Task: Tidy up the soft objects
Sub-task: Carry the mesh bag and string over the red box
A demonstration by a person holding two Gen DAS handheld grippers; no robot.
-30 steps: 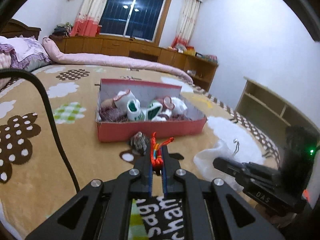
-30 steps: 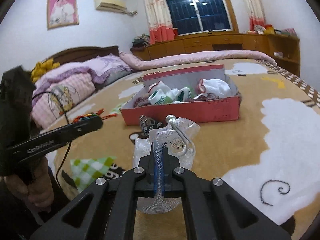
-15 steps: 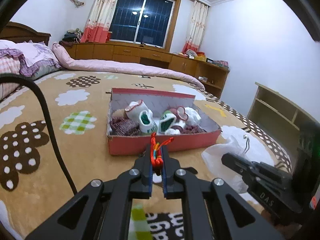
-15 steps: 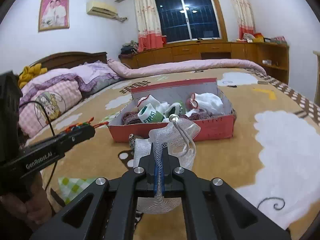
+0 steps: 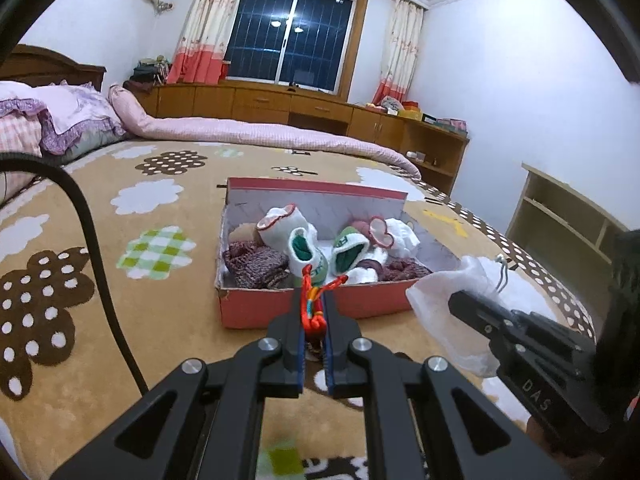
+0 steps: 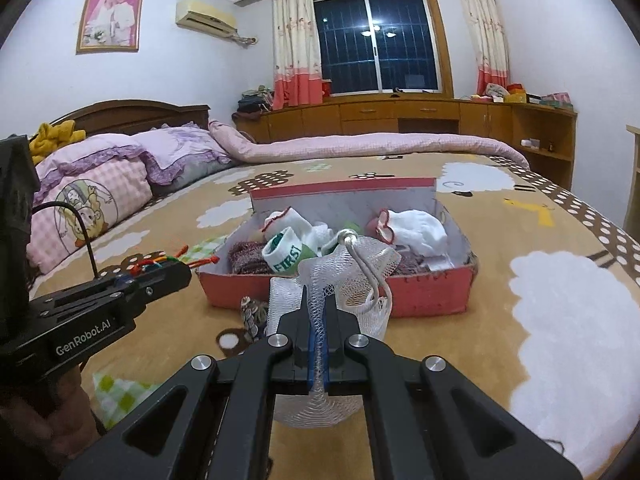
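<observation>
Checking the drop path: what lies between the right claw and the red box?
In the right wrist view, only the white mesh bag it grips; left of it, a small patterned object.

Over a patterned bedspread [image 6: 520,240], our right gripper [image 6: 319,320] clamps a white mesh pouch [image 6: 332,280] before a red box [image 6: 432,292] of socks [image 6: 412,228]; our left gripper [image 6: 176,272] pinches a red braided cord [image 6: 160,261].

Night room, indoor ceiling light, both views sharp.
Window [image 5: 294,32] was dark and reflected ceiling lamps; light was even with soft shadows on the bed [image 6: 440,328]. Heavy fisheye bending and black vignette sat at corners; the nearest gripper parts were slightly soft.
</observation>
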